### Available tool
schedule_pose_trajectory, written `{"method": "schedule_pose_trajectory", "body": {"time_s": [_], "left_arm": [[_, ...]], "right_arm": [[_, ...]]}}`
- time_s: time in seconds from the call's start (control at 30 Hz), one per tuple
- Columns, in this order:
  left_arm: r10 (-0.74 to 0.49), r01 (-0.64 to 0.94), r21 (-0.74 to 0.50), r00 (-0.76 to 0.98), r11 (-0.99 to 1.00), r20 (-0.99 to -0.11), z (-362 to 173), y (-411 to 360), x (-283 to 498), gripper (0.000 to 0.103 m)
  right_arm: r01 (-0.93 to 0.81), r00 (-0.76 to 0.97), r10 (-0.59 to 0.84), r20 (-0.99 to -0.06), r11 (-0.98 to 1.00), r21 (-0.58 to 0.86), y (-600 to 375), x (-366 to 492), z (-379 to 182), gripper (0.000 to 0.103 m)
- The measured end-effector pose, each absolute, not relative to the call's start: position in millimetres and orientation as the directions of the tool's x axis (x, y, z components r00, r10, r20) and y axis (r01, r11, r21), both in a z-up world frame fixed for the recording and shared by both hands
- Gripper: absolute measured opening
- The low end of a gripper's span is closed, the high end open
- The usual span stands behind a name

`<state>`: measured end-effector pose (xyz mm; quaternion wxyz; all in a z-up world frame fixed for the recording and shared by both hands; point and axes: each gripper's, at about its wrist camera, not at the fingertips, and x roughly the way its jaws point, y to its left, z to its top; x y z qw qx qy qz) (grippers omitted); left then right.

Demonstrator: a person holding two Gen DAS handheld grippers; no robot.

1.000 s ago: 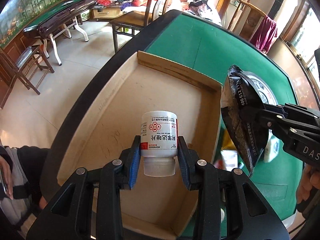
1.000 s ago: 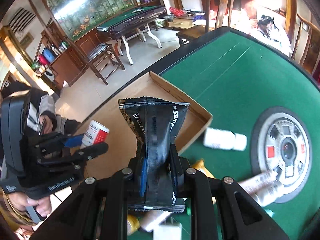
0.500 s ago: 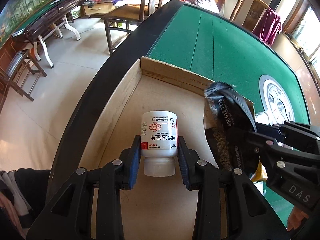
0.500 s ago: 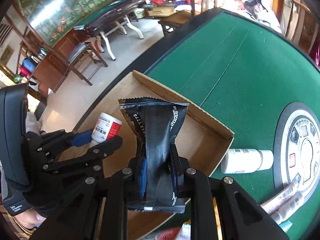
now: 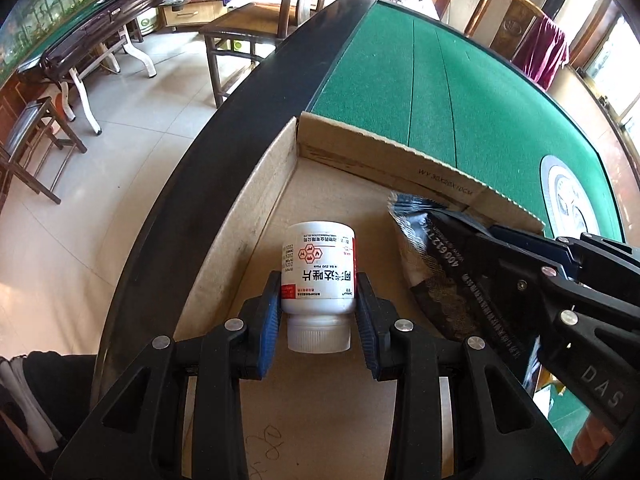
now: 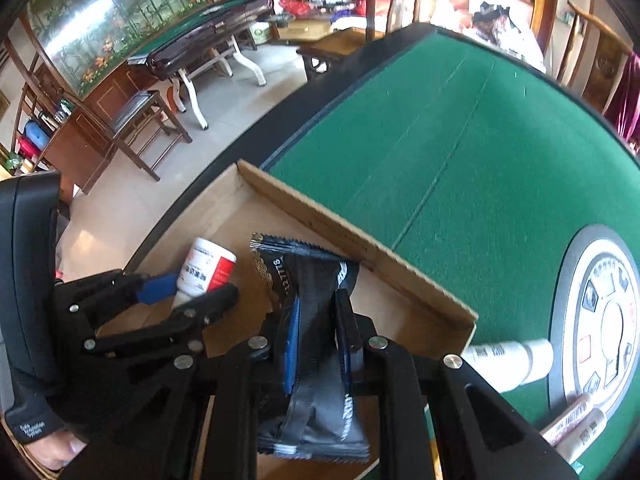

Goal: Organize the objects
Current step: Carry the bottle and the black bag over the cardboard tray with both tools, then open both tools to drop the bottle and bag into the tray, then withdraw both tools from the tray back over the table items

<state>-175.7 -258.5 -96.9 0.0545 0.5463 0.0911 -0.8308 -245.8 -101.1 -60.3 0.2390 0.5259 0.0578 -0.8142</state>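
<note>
Both grippers holding items over the cardboard box

Left wrist view: the left gripper (image 5: 318,312) is clamping its fingers on a white pill bottle (image 5: 318,270) (cap toward the camera) above the cardboard box (image 5: 384,160) on the green tabletop (image 5: 460,80). Right wrist view: the right gripper (image 6: 318,334) is pinching its fingers tight on a black sachet (image 6: 312,280) inside the box; another white bottle (image 6: 508,360) is lying on the tabletop just outside.

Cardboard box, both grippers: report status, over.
Left gripper shut on white pill bottle, cap toward camera. Right gripper shut on black foil packet. Both over the cardboard box. Box floor below bare, nothing blocking.
</note>
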Motion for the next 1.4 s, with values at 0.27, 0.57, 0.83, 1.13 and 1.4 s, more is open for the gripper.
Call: {"method": "schedule_pose_trajectory", "body": {"time_s": [0.27, 0.57, 0.83, 1.13, 1.4], "left_arm": [[0.01, 0.202, -0.1, -0.402, -0.974, -0.916, -92.1, -255.2, -167.6, 0.034], [-0.079, 0.288, -0.042, -0.396, -0.957, -0.915, -78.4, -253.5, -145.4, 0.034], [-0.043, 0.362, -0.118, -0.407, -0.925, -0.912, -63.3, -256.6, -122.0, 0.043], [-0.024, 0.429, -0.178, -0.425, -0.885, -0.905, -43.6, -239.0, -91.8, 0.068], [0.018, 0.429, -0.219, -0.424, -0.876, -0.905, -40.8, -206.6, -70.9, 0.08]], "right_arm": [[0.5, -0.387, -0.32, -0.865, -0.861, 0.094, -108.8, -231.2, -61.2, 0.016], [0.563, -0.384, -0.315, -0.868, -0.825, 0.051, -116.7, -223.7, -57.0, 0.038], [0.574, -0.41, -0.339, -0.847, -0.817, 0.049, -93.9, -213.2, -40.5, 0.067], [0.585, -0.442, -0.365, -0.819, -0.81, 0.046, -50.0, -187.4, -15.7, 0.078], [0.557, -0.43, -0.371, -0.823, -0.827, 0.082, -0.7, -164.2, -16.5, 0.079]]}}
